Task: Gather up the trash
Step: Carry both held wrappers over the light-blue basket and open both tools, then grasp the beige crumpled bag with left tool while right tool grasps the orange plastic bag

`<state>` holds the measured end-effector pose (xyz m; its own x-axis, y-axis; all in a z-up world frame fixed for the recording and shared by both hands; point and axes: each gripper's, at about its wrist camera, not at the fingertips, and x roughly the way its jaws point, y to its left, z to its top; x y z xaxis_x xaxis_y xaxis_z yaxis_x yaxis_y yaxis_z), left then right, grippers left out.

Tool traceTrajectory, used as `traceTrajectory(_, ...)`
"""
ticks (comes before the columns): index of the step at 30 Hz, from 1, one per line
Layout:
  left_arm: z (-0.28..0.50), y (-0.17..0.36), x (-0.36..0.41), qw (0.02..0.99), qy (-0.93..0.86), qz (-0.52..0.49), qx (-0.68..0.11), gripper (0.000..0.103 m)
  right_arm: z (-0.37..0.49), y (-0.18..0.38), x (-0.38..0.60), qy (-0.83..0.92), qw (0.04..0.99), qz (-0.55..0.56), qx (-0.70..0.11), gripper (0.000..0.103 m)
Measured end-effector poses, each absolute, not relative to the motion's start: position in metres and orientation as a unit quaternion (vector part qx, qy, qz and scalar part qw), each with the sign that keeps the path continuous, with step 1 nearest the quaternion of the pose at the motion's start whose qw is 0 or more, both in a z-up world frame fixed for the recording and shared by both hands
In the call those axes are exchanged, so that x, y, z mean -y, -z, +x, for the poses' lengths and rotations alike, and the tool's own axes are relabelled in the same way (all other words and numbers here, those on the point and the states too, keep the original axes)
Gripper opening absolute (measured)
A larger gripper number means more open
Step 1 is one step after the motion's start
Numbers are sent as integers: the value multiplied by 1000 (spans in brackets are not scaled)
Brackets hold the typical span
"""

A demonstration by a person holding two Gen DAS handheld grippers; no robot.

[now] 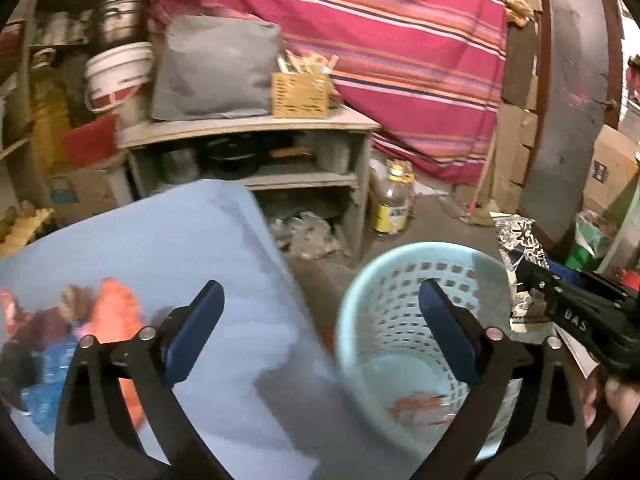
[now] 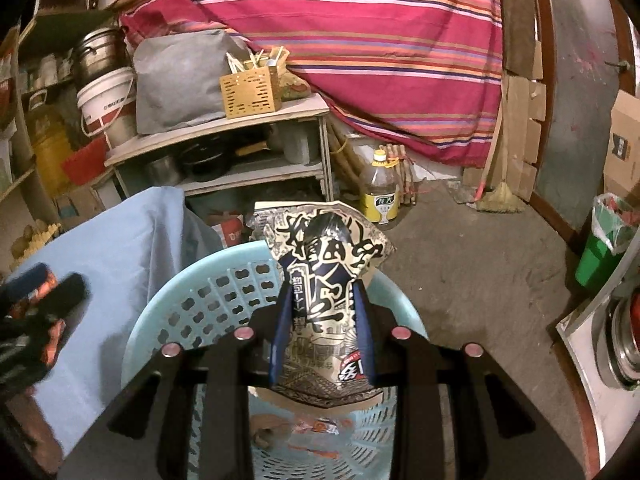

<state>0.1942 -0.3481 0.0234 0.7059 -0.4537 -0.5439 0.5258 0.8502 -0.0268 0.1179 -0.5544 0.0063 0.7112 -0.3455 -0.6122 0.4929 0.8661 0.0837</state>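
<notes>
A light blue perforated basket (image 1: 376, 280) (image 2: 224, 292) stands on the floor beside a table under a blue cloth (image 1: 192, 248) (image 2: 116, 248). Some wrappers lie at its bottom (image 1: 416, 404) (image 2: 316, 426). My right gripper (image 2: 323, 280) is shut on a black-and-cream printed snack bag (image 2: 328, 248) and holds it above the basket's opening; it shows at the right in the left wrist view (image 1: 520, 240). My left gripper (image 1: 320, 300) is open and empty, over the table's edge and the basket. Orange, blue and red wrappers (image 1: 116, 312) lie on the cloth at the left.
A grey shelf unit (image 1: 256, 128) (image 2: 224, 136) with pots, a grey bag and a yellow box stands behind. A plastic oil bottle (image 1: 394, 200) (image 2: 380, 192) stands on the concrete floor. A striped red cloth (image 1: 392, 48) hangs behind. A green bin (image 2: 604, 248) stands at the right.
</notes>
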Motion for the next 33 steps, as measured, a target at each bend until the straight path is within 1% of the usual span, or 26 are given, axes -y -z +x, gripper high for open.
traceTrajectory(1, 193, -26, 339, 925, 257, 65, -272, 98, 120, -6, 552, 228, 917, 119, -304, 39)
traceTrajectory(2, 192, -30, 326, 929, 247, 64, -268, 98, 120, -7, 552, 229, 917, 118, -304, 44)
traceTrajectory(3, 193, -32, 315, 931, 240, 62, -267, 98, 122, -6, 549, 235, 916, 115, -304, 53)
traceTrajectory(5, 194, -37, 291, 934, 230, 54, -269, 98, 126, -4, 544, 235, 913, 115, -312, 61)
traceTrajectory(6, 195, -39, 277, 935, 223, 49, -270, 98, 129, -2, 541, 236, 910, 116, -320, 69)
traceTrajectory(7, 196, -41, 265, 937, 215, 45, -271, 98, 132, 1, 539, 238, 908, 117, -326, 71)
traceTrajectory(9, 201, -44, 233, 941, 191, 35, -276, 98, 138, 5, 531, 238, 904, 113, -338, 72)
traceTrajectory(12, 208, -46, 192, 946, 159, 28, -280, 98, 143, 4, 517, 243, 904, 102, -337, 83)
traceTrajectory(15, 214, -46, 145, 954, 116, 24, -275, 98, 148, -4, 497, 235, 911, 96, -326, 90)
traceTrajectory(19, 223, -41, 93, 960, 56, 28, -274, 98, 160, -12, 463, 216, 920, 93, -315, 92)
traceTrajectory(22, 232, -32, 55, 959, 21, 12, -282, 98, 174, -14, 433, 195, 925, 83, -315, 92)
traceTrajectory(25, 239, -19, 22, 957, -18, 25, -289, 98, 190, -15, 397, 171, 930, 75, -317, 92)
traceTrajectory(33, 242, 2, -30, 948, -36, 26, -314, 98, 231, 1, 315, 98, 931, 65, -344, 92)
